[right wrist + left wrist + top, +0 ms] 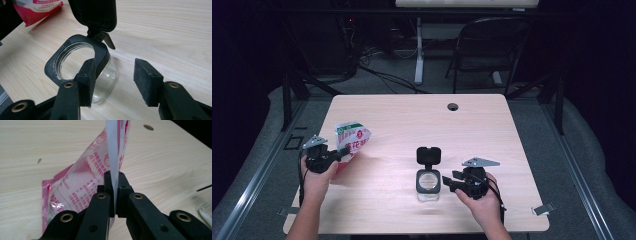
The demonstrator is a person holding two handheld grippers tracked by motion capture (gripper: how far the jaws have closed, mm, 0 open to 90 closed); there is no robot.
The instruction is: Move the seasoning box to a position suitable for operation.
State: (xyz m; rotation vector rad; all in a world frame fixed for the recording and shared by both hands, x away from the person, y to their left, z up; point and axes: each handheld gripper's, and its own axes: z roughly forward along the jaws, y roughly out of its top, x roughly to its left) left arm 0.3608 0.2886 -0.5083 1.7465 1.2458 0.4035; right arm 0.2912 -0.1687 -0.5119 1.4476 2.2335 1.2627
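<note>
A red, white and green printed bag is held up off the wooden table at the left, tilted. My left gripper is shut on the bag's lower edge. In the left gripper view the jaws pinch the bag's thin white seam. A clear glass jar with a black square collar stands at the front middle, its black flip lid swung up. My right gripper lies open just right of the jar. In the right gripper view its left pad is beside the jar's collar; nothing is gripped.
A round cable hole sits near the table's far edge. A folding chair and a desk leg stand behind the table. A metal clip lies at the front right corner.
</note>
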